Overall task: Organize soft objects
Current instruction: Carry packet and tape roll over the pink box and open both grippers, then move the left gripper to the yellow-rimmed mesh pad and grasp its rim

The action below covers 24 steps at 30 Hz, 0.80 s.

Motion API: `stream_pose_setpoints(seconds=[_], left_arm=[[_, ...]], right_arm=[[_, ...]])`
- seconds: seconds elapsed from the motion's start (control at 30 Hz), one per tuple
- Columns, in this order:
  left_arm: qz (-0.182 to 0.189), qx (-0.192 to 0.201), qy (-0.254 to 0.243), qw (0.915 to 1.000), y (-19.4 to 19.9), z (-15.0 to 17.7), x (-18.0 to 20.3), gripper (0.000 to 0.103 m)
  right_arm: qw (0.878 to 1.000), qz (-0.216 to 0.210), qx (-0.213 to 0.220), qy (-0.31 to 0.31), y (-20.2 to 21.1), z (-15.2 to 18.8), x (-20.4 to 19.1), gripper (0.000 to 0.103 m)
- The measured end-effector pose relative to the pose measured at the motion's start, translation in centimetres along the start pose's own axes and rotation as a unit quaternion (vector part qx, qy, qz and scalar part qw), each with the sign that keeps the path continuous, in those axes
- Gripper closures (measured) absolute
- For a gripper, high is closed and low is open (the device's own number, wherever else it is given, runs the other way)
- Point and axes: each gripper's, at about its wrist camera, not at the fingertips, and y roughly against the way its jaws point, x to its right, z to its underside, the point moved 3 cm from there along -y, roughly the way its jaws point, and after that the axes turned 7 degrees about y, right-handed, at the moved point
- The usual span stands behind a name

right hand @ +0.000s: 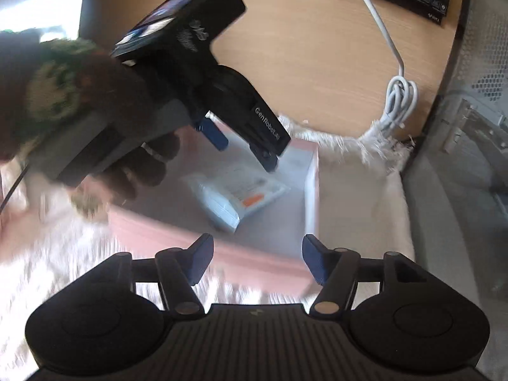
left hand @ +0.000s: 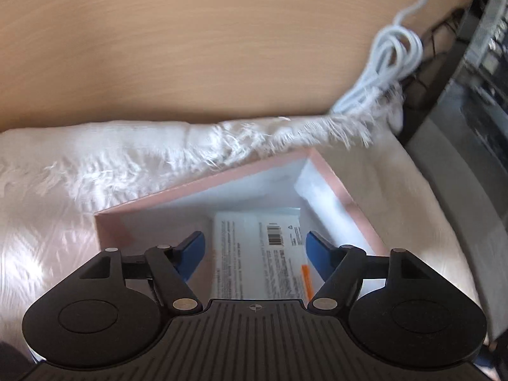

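From the left wrist view, your left tool (left hand: 254, 247) is spread wide over the soft packet (left hand: 257, 254) lying in the pink box (left hand: 336, 184), so dipping carelessly could snag a wall. Right wrist view: your right tool (right hand: 254, 260) is spread and empty too, near the box's front wall, and could bump the left tool (right hand: 244, 149) if both go in together.

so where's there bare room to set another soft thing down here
Inside the pink box, the floor beside the white packet is bare, toward the right wall. The wooden desk beyond the fluffy white rug is open up to the coiled white cable. Over the box it is crowded: the left gripper hangs open there.
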Motion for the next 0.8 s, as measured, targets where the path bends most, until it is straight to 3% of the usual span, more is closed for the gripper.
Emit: stream_pose_setpoints(seconds=[0.2,0.33,0.47,0.63,0.8], left_arm=[[0.046,0.084,0.032,0.9949,6.4,1.1,-1.5,0.028],[0.037,0.118,0.045,0.9913,10.5,4.4,-3.5,0.028],[0.012,0.155,0.086,0.9841,14.8,8.7,-6.8,0.028],[-0.035,0.203,0.167,0.9642,20.3,14.1,-12.4,0.028],[-0.113,0.222,0.252,0.935,24.4,19.6,-18.6,0.028]], right_arm=[[1.0,0.005,0.003,0.002,0.9,1.1,-0.7,0.04],[1.0,-0.003,0.028,0.0,1.3,0.5,-1.4,0.038],[0.998,-0.049,0.04,0.004,1.4,-0.4,-3.3,0.036],[0.992,-0.11,0.048,0.029,0.8,-1.7,-6.9,0.036],[0.985,-0.156,0.05,0.063,0.2,-2.5,-11.0,0.036]])
